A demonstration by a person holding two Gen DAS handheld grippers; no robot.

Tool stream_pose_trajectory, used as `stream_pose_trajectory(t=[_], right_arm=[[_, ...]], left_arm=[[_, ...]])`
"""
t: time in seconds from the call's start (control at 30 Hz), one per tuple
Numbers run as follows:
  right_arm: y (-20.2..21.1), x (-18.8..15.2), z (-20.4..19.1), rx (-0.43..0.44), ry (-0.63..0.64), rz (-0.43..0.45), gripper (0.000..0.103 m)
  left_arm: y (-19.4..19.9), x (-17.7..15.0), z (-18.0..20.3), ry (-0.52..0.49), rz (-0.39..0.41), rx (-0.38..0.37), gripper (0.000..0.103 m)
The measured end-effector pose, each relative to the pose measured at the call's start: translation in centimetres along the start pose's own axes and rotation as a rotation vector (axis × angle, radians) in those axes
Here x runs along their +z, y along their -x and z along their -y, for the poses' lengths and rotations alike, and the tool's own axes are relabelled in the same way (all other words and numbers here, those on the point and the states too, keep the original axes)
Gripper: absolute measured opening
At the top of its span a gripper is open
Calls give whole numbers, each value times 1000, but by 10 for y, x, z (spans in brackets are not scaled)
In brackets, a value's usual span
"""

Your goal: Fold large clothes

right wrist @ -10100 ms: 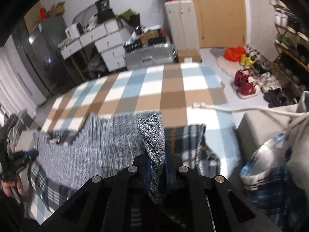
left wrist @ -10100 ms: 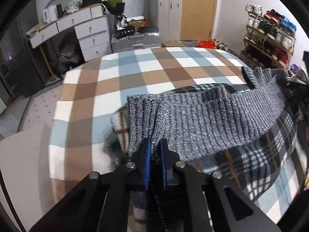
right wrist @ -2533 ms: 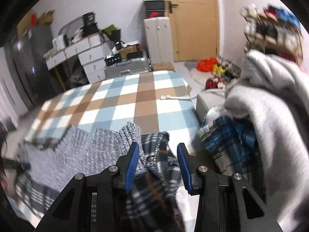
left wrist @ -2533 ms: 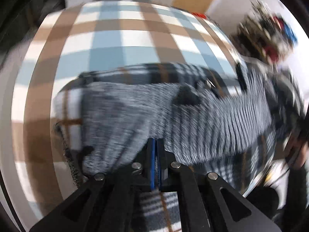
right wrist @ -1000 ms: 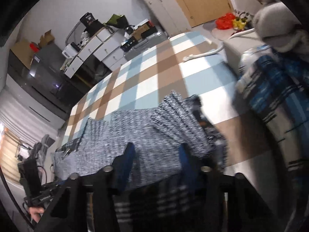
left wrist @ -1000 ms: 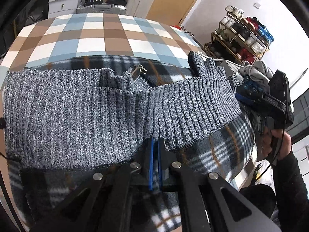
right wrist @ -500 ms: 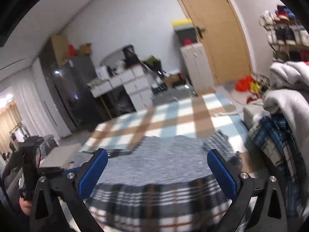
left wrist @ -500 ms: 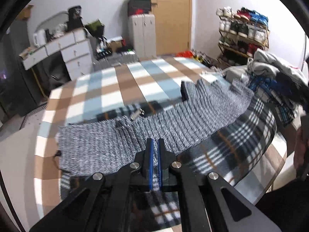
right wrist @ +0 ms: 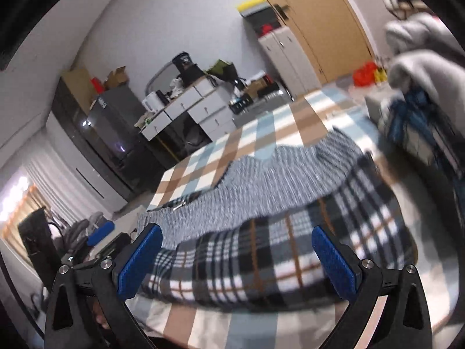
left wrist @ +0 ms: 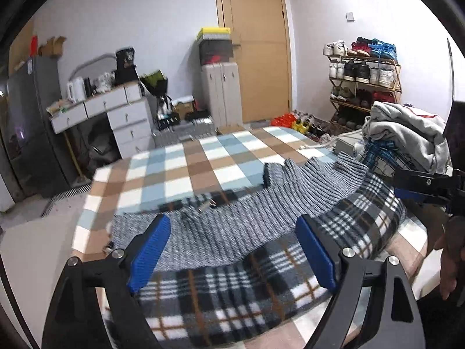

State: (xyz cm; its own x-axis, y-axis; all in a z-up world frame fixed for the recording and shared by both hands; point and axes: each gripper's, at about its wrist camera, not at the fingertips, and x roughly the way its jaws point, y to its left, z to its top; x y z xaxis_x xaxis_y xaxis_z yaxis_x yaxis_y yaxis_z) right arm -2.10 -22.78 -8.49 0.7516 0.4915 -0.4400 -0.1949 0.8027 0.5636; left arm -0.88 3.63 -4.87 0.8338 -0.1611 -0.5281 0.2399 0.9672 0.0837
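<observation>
A plaid fleece garment [left wrist: 232, 290] with a grey knit part [left wrist: 232, 226] folded over its far side lies flat on the checked bed cover [left wrist: 203, 168]. My left gripper [left wrist: 232, 258] is wide open and empty above the garment's near edge. My right gripper [right wrist: 238, 258] is also wide open and empty above the plaid part [right wrist: 261, 256]; the grey knit [right wrist: 276, 186] lies beyond it. The right gripper's fingers [left wrist: 421, 186] show at the right edge of the left wrist view.
A pile of other clothes [left wrist: 407, 136] sits at the bed's right side. A shoe rack [left wrist: 363, 78], a door [left wrist: 255, 43], white cabinets [left wrist: 222, 90] and a drawer desk [left wrist: 110, 116] stand beyond the bed. A dark fridge [right wrist: 101, 145] stands at the left.
My left gripper has opened and let go of the garment, then pulled back and up. My right gripper stays open and has swung, its view now tilted.
</observation>
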Motion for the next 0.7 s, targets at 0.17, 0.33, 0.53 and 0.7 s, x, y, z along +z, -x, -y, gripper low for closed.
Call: stream_pose_trajectory(t=[0.17,0.33,0.53,0.7], right_arm=[[-1,-10,26,1,-170,-64,103],[-3,-15,38,-42,-215,-93,103],[-2,-17,49,-88,-242,-102,103],[-5,-21,60,-33,-326,-138,103]], left_arm=[[-12,-1,-5,88,-83,-52,85],[-18,-2,-13,199,-133,-106,85],[-15,-3,-13,180,-136,-74,85],[-24,-5,-16,163,-179,-39,85]])
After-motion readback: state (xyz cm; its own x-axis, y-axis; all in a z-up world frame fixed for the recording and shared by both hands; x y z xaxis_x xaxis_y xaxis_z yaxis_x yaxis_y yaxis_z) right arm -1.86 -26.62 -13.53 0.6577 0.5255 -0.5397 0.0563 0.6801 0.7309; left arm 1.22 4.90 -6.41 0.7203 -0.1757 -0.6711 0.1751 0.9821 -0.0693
